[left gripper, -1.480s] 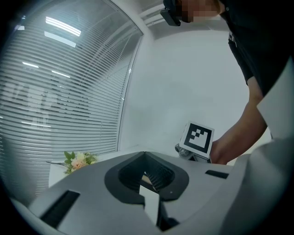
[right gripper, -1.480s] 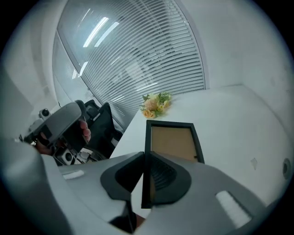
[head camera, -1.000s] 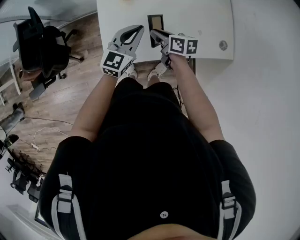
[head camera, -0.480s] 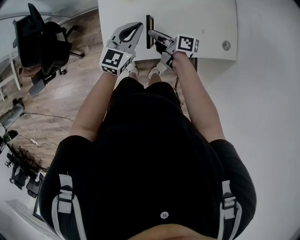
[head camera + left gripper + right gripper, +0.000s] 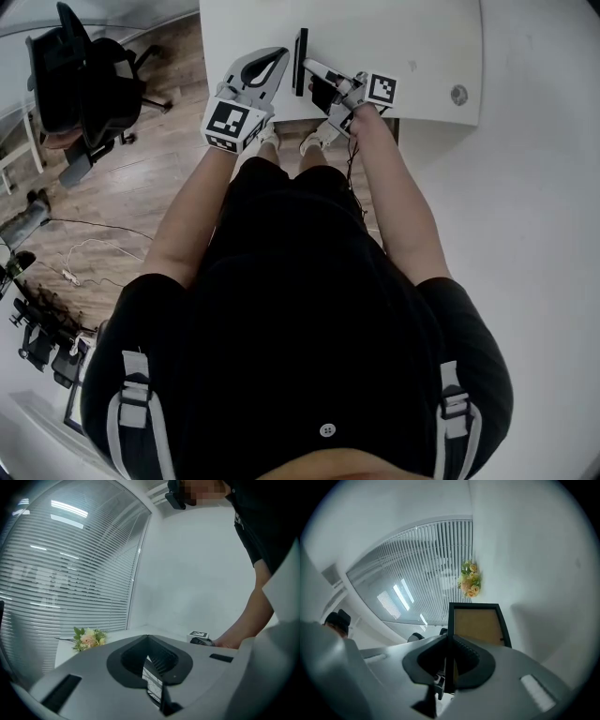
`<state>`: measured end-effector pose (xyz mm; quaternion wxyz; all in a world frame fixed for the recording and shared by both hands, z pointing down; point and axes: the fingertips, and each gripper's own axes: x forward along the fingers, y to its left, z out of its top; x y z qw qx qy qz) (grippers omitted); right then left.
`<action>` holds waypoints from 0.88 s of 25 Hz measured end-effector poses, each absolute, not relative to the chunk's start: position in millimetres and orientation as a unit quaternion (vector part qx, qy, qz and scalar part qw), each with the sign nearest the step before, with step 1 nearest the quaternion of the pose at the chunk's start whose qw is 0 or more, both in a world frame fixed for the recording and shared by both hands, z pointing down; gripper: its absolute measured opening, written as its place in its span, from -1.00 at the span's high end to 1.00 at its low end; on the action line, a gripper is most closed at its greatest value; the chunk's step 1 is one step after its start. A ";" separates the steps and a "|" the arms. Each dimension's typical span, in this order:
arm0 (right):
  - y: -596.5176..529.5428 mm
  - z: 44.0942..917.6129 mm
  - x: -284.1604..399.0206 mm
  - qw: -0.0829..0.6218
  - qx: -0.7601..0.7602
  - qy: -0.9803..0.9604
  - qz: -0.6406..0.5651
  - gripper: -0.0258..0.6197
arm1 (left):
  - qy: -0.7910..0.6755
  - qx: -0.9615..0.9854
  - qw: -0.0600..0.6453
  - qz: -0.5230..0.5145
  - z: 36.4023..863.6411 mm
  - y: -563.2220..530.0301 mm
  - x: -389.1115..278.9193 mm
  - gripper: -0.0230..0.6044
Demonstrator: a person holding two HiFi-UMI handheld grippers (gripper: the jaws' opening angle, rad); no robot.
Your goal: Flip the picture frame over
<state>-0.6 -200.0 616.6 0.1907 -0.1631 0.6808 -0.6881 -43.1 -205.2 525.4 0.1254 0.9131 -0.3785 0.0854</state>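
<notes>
Over the table [image 5: 422,56], right gripper [image 5: 307,69] clamping upright picture frame [image 5: 300,45]

Picture frame [image 5: 478,625]: you have a black border round a plain tan-brown panel.
Right gripper [image 5: 450,644]: your jaws are pale grey with black ribbed pads.
Left gripper [image 5: 149,648]: the same pale grey shell, with black pads.
Marker cubes [image 5: 379,89]: white faces with black square patterns, one on each of your grippers.
Table [image 5: 422,42]: plain white.
Floor [image 5: 131,206]: brown wood planks.
Chair [image 5: 80,80]: black.
Flowers [image 5: 88,638]: peach and cream blooms with green leaves.
Blinds [image 5: 65,569]: pale grey-white slats, which read as fine horizontal stripes.
Your clothes [image 5: 309,309]: black.
Straps [image 5: 128,398]: grey and white on black.
Shoes [image 5: 314,141]: white.
</notes>
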 end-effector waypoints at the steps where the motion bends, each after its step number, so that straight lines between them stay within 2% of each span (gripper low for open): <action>1: -200.8 618.5 0.8 0.201 -0.159 0.675 -0.692 0.76 | -0.379 0.913 0.126 0.086 526.6 -205.1 -42.9 0.91; 9: -204.6 643.2 17.2 0.238 -0.142 0.641 -0.715 0.76 | -0.379 0.912 0.132 0.089 535.3 -206.3 -42.4 0.91; 22: -213.5 651.5 58.6 0.190 -0.199 0.670 -0.689 0.77 | -0.368 0.916 0.130 0.091 531.2 -205.9 -25.0 0.91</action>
